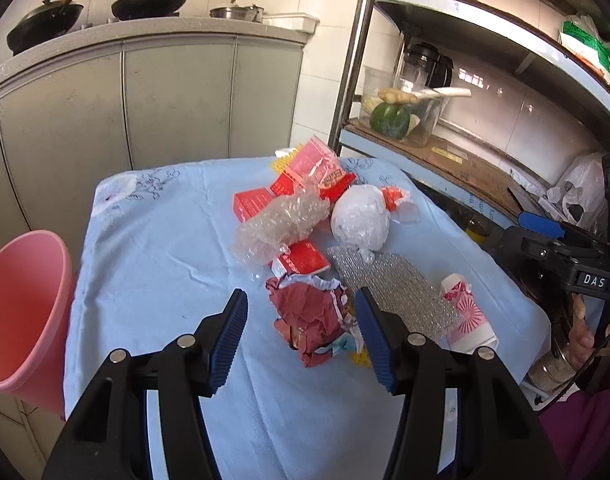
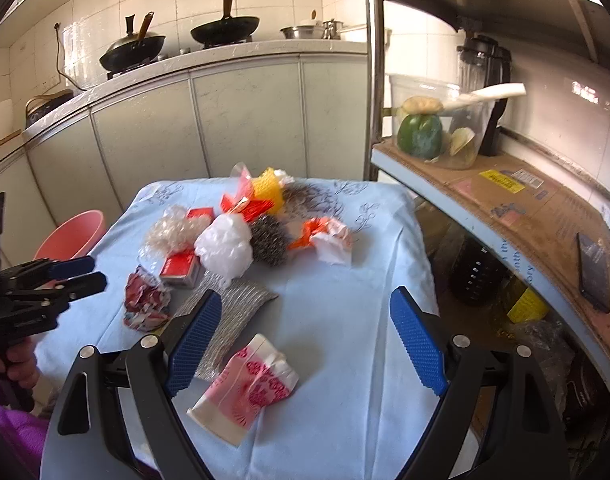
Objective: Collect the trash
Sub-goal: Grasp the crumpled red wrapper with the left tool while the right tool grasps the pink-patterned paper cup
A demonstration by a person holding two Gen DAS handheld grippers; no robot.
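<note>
- Left wrist view: crumpled red wrapper (image 1: 311,322) on the blue tablecloth (image 1: 165,248), just ahead of the left gripper (image 1: 301,304), between the lines of its two blue pads and nearer the right one; jaws spread wide, nothing pinched.
- Beyond the wrapper: red boxes (image 1: 305,260), a wad of clear bubble wrap (image 1: 283,222), a white plastic bag ball (image 1: 361,216), a silvery padded sheet (image 1: 401,288).
- Right wrist view: flattened pink paper cup (image 2: 245,390) lying between the pads of the right gripper (image 2: 305,316), below the fingertips, no pad pressing on it; jaws spread wide, empty.
- Farther back on the cloth: steel scourer (image 2: 269,240), orange-and-white wrapper (image 2: 325,236), yellow mesh piece (image 2: 269,190).
- Pink bin (image 1: 21,312) at the table's left edge, tilted, nothing visible inside.
- Clear tub (image 2: 437,120) on the shelf at right, holding a green pepper (image 2: 420,136) and a piece of ginger.
- Two woks (image 2: 225,28) on the counter behind.
</note>
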